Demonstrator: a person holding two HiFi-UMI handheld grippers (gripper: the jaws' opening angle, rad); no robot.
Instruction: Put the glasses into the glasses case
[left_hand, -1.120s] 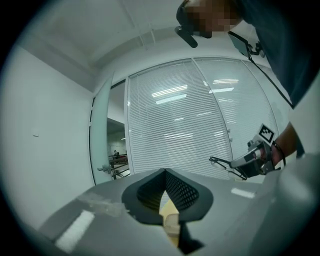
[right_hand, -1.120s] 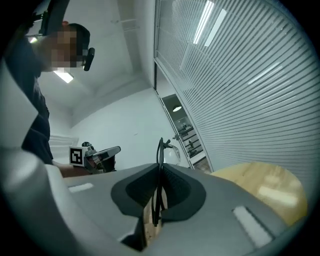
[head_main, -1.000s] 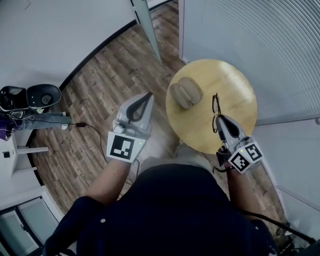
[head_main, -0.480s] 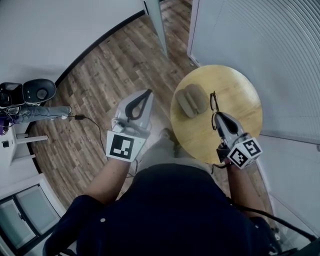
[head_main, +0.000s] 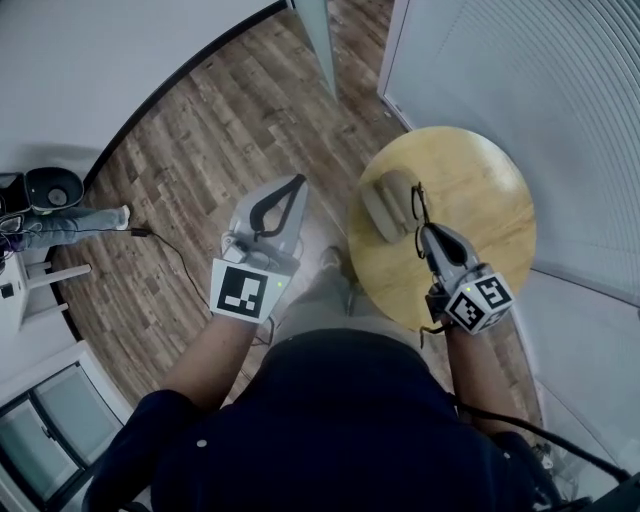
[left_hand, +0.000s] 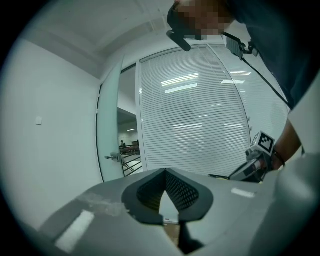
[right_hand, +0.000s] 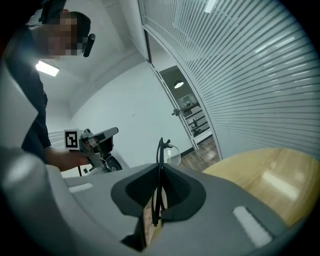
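Right tool (head_main: 421, 232) clamps thin black-framed glasses (right_hand: 160, 155) between ribbed pads (right_hand: 176, 187), over a round wooden bench (head_main: 490, 190). Rounded beige case (head_main: 385, 205) just left of its tip; left tool (left_hand: 164, 171) closed, empty.

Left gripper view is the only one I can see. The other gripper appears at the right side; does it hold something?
Observer: Yes. The right gripper is shut on the glasses, clamping the thin dark frame.
Operator: Where is the case?
Observer: The glasses case lies on the round wooden table, beside the glasses in the head view.
Operator: And where is my left gripper?
Observer: The left gripper is over the wood floor, left of the table.
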